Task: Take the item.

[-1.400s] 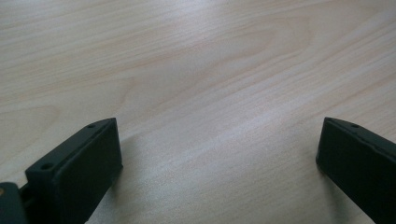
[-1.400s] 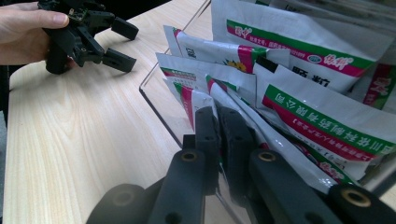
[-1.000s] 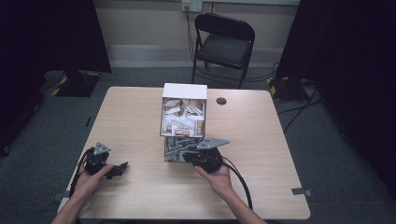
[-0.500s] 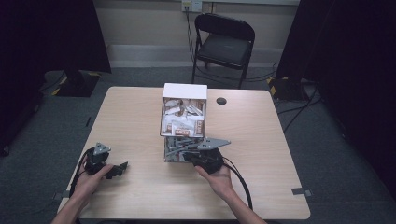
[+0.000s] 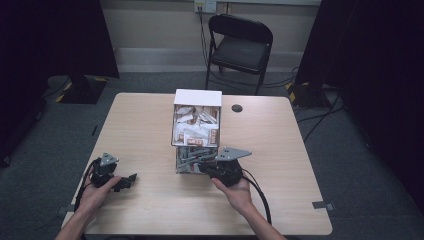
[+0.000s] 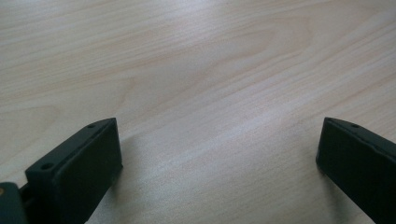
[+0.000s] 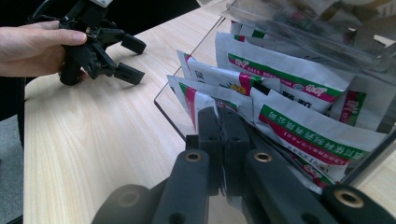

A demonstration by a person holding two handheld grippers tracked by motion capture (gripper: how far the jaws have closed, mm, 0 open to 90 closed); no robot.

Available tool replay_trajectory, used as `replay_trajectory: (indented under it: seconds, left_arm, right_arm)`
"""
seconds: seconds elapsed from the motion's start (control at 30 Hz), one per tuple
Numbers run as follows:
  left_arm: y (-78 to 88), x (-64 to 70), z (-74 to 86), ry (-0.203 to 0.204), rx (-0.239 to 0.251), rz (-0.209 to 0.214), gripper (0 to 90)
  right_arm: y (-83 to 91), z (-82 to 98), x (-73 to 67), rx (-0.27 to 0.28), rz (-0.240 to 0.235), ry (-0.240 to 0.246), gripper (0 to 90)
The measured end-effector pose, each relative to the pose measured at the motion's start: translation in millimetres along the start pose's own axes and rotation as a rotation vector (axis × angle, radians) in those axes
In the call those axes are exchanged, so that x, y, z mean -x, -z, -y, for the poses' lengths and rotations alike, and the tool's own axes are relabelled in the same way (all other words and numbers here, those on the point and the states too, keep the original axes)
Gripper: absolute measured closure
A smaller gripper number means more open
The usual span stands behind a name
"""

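Bare pale wooden tabletop lies open left and right of the clear plastic box of white sachets, which blocks the middle; a small black disc sits beside it.

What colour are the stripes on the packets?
Green and red on white packets, clearest in the right gripper view.

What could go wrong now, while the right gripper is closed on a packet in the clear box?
1. The right gripper pinches just the edge of a sachet; it may slip free or tear when pulled.
2. The neighbouring sachets are packed tightly, so they may come out too.
3. The left gripper rests open on the table, so the clear box is unheld and may slide.
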State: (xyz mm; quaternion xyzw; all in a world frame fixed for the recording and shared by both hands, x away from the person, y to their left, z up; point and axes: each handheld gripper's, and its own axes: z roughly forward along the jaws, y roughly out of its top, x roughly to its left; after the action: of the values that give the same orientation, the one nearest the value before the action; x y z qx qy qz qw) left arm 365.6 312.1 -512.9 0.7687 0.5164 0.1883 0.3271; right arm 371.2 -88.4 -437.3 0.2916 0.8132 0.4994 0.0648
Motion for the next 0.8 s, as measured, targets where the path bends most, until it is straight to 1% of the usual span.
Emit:
replay_trajectory:
  seconds: [0.2, 0.33, 0.4, 0.8]
  left_arm:
    - [0.0, 0.0, 0.0, 0.000, 0.000, 0.000, 0.0]
    - [0.0, 0.0, 0.0, 0.000, 0.000, 0.000, 0.0]
    - [0.0, 0.0, 0.0, 0.000, 0.000, 0.000, 0.0]
    - [0.0, 0.0, 0.0, 0.000, 0.000, 0.000, 0.0]
  right_arm:
    - [3.4, -1.3, -1.1, 0.009, 0.003, -0.002, 89.6]
    - [7.0, -3.9, -1.0, 0.026, 0.003, -0.008, 89.6]
    - [8.7, -4.8, -1.6, 0.029, 0.005, -0.002, 89.6]
    - [16.8, -9.1, -3.8, 0.056, -0.008, -0.012, 89.7]
